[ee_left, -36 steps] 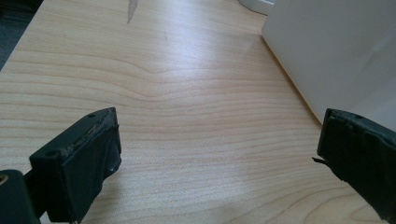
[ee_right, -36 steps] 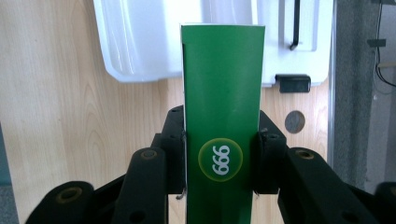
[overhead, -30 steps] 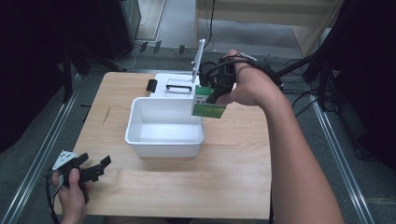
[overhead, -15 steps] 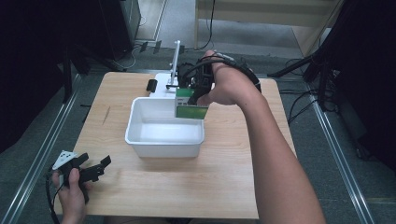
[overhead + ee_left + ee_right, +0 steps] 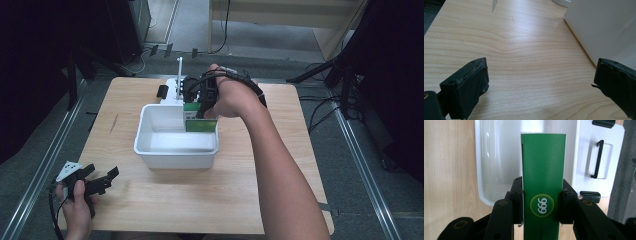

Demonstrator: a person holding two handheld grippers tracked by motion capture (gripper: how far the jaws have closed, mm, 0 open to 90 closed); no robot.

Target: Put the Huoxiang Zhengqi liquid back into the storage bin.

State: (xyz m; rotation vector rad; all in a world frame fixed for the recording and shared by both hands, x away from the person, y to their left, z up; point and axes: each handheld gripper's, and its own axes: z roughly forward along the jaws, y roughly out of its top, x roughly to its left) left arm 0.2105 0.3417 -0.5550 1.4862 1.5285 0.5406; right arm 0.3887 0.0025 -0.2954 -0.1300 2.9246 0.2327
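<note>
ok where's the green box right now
The green box is clamped in the right gripper, in the high view held over the far right corner of the white tub, in front of the tub's lid.

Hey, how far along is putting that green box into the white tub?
Picked up and carried over: the right gripper is shut on the green cardboard box with the 999 logo, holding it over the white plastic tub. In hand: lowering it inside. Left: setting it down and letting go. The tub's white lid with a black handle lies beside it. The left gripper waits open near the wooden table's corner.
</note>
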